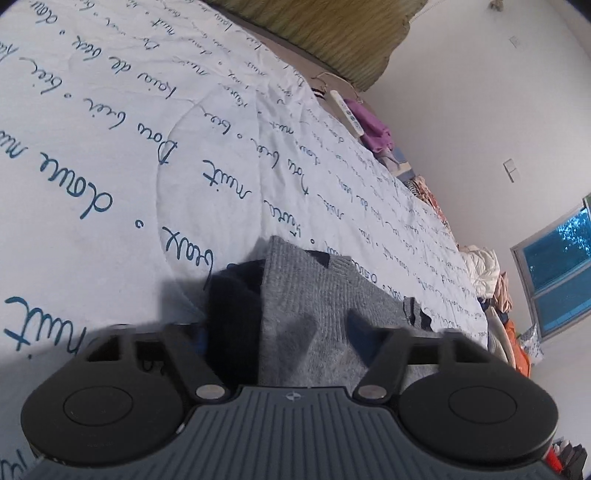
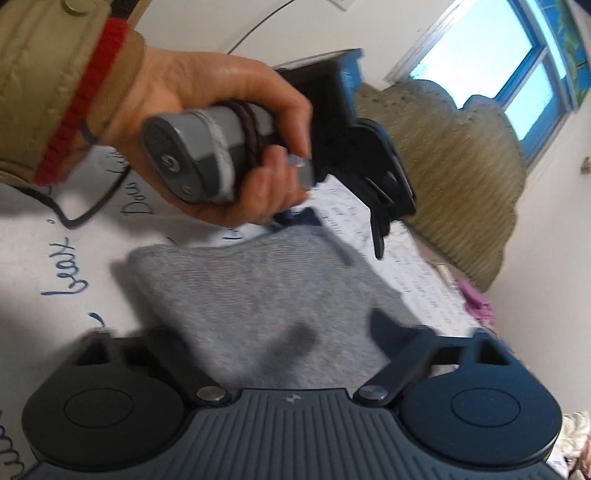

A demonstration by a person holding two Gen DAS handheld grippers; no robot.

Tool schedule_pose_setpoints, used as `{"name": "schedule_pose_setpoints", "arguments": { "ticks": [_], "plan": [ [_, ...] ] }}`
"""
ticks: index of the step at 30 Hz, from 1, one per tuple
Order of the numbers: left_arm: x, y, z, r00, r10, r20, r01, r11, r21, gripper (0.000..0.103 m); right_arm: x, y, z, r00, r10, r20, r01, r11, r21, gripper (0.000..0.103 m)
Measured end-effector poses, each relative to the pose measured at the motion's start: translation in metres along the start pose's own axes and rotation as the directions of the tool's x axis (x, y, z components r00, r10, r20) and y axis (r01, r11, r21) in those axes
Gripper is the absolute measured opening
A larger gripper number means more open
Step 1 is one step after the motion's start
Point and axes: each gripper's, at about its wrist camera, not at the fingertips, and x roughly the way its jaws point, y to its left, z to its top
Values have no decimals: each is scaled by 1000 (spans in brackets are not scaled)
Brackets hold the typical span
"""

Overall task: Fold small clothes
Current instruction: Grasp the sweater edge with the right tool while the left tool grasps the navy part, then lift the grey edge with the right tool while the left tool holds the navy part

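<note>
A small grey knitted sweater with navy trim (image 1: pixel 314 306) lies folded on a white quilt printed with blue script (image 1: pixel 110 155). My left gripper (image 1: pixel 291 332) hovers just above the sweater's near edge, jaws wide apart, holding nothing. In the right wrist view the same sweater (image 2: pixel 251 295) lies below my right gripper (image 2: pixel 280 343), which is also open and empty. The left gripper (image 2: pixel 376 221), held by a hand in a tan sleeve, hangs above the sweater's far edge.
A woven straw mat (image 1: pixel 332 33) leans at the bed's far side. A purple garment and a remote (image 1: pixel 369 122) lie at the quilt's edge, with a heap of clothes (image 1: pixel 495 295) near a blue-framed window (image 1: pixel 557 269). A black cable (image 2: pixel 85 210) crosses the quilt.
</note>
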Motion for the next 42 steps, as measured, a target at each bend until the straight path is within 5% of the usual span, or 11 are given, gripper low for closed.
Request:
{"name": "schedule_pose_setpoints", "arguments": {
  "ticks": [4,7,14,24,42],
  "plan": [
    [5,5,0,1000,13,-1,-13,1000,-14,14,2,5,-1,1000,19,1,-19,999,-32,21],
    [3,-7,-4,997,72,26,-73,996,48,12,-1,9,-4,1000,26,17,-25,998,-63,10],
    [-13,-61,-10,971,212,114,-231,955,189,12,-22,-4,-9,994,-11,109,14,1000,-28,7],
    [-16,-137,-17,924,345,163,-377,891,252,11,-64,-62,-28,985,-20,170,-11,984,180,7],
    [-1,-249,-46,893,365,263,-438,838,326,11,-109,-143,-79,969,-29,244,-94,875,475,7]
  ]
}}
